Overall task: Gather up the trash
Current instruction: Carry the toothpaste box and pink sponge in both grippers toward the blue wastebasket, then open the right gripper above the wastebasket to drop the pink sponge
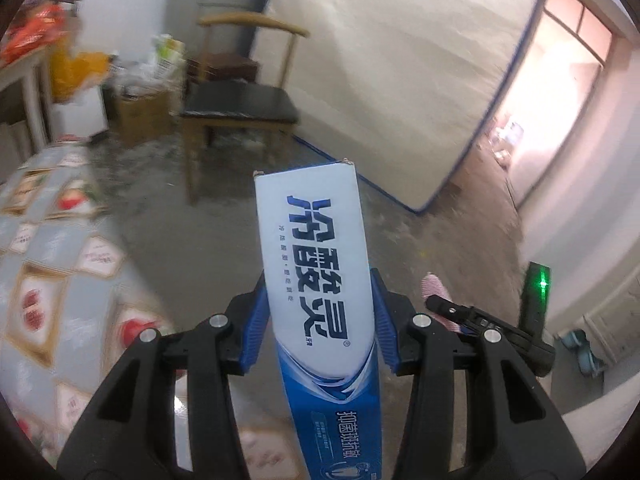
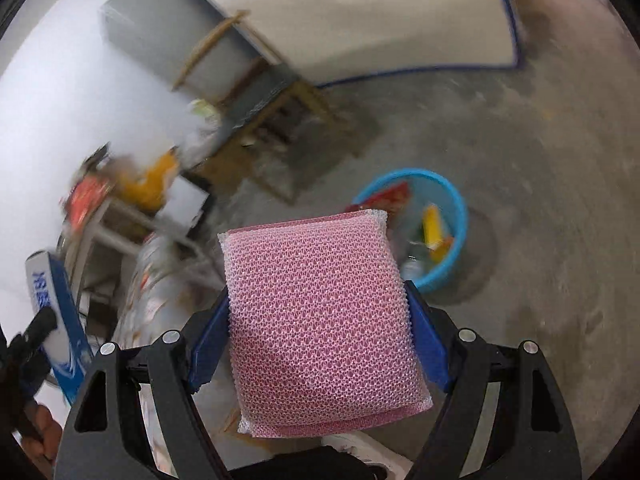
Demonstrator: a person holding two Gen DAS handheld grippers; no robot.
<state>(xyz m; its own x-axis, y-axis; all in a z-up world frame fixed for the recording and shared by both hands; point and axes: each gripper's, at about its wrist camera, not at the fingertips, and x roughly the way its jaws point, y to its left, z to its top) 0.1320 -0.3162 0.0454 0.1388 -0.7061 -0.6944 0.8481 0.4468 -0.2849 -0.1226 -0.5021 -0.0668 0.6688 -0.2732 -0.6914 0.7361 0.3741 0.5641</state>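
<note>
Left side first: the left gripper [image 1: 318,312] is clamped on a blue-and-white toothpaste box [image 1: 316,276], blue pads pressed to both long sides, the box sticking out ahead over bare concrete floor [image 1: 224,232]; off to its left runs the corner of a table under a patterned cloth [image 1: 60,280], and beyond stands a wooden chair [image 1: 240,108] with a dark seat beside a cardboard box [image 1: 142,114] heaped with bags; a mattress [image 1: 400,80] leans on the wall behind.

Over to the right wrist view now: at the far left edge the same toothpaste box [image 2: 56,320] shows again; in the middle the right gripper [image 2: 318,320] is closed wide on a pink mesh scouring sponge [image 2: 320,320], pads touching both its sides, so it is carried clear of the floor; just past the sponge's right corner sits a blue plastic basin [image 2: 460,216] on the floor, with red and yellow wrappers and other trash lying inside, blurred.
</note>
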